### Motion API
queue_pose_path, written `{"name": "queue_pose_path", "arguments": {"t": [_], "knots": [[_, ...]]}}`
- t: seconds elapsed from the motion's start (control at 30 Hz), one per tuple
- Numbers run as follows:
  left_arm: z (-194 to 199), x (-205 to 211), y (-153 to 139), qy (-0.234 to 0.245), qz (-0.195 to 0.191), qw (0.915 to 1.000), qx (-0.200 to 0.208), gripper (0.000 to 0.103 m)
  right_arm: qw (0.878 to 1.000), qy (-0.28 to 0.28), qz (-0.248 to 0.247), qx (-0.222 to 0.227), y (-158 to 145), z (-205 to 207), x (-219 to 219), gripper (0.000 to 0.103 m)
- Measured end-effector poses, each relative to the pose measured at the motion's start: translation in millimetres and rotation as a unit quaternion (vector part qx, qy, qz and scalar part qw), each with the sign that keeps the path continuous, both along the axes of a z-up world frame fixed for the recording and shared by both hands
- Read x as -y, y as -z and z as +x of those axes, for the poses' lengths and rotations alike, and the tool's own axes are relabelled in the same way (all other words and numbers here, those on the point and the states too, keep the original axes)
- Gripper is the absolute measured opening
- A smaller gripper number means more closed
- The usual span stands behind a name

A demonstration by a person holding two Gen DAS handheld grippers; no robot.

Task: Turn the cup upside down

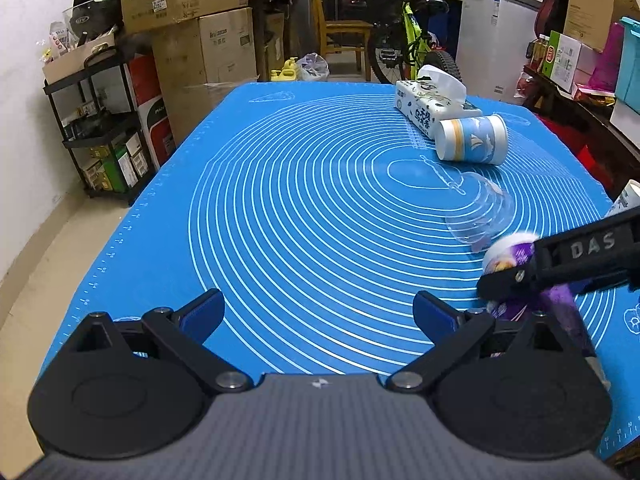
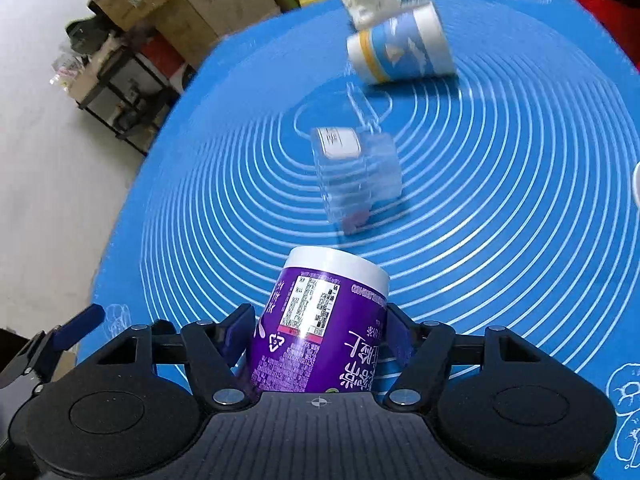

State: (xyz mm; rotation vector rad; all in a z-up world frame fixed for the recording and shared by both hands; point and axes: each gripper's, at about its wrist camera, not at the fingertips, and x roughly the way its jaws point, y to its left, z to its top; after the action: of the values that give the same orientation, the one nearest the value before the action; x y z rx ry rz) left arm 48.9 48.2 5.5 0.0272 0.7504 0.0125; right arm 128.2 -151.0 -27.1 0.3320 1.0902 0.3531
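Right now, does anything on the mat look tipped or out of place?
Yes. The blue paper cup lies on its side against the tissue pack, and the clear cup is tipped over nearby. The right gripper holds the purple cup.

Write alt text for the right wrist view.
The right gripper is shut on a purple cup with a white rim, printed text upside down. Beyond it on the blue mat lie a clear plastic cup and a blue-and-white paper cup on their sides, slightly blurred.
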Motion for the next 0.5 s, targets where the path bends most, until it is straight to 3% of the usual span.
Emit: {"name": "queue_pose_path", "arguments": {"t": [0.1, 0.2, 0.27, 0.33, 0.4, 0.5], "knots": [[-2.0, 2.8, -0.8, 0.001, 0.004, 1.0000, 0.004, 0.099, 0.996, 0.016, -0.029, 0.078, -18.9, -15.5, 5.2, 0.068], [-3.0, 4.4, -2.6, 0.000, 0.003, 0.9999, 0.011, 0.099, 0.980, 0.043, -0.074, 0.178, -37.3, -35.4, 9.1, 0.068], [-4.1, 5.8, -3.9, -0.002, -0.002, 0.9999, 0.014, 0.099, 0.957, 0.066, -0.119, 0.256, -40.6, -49.5, 7.7, 0.067], [-5.4, 7.5, -4.8, -0.002, -0.008, 0.9998, 0.016, 0.099, 0.925, 0.088, -0.175, 0.325, -33.3, -61.5, 3.3, 0.067], [-7.3, 10.1, -5.2, 0.001, -0.010, 0.9998, 0.018, 0.099, 0.906, 0.091, -0.205, 0.358, -19.6, -68.4, -0.5, 0.066], [-9.0, 14.9, -4.5, 0.007, -0.006, 0.9998, 0.018, 0.099, 0.904, 0.094, -0.200, 0.367, -5.8, -73.3, 0.4, 0.066]]}}
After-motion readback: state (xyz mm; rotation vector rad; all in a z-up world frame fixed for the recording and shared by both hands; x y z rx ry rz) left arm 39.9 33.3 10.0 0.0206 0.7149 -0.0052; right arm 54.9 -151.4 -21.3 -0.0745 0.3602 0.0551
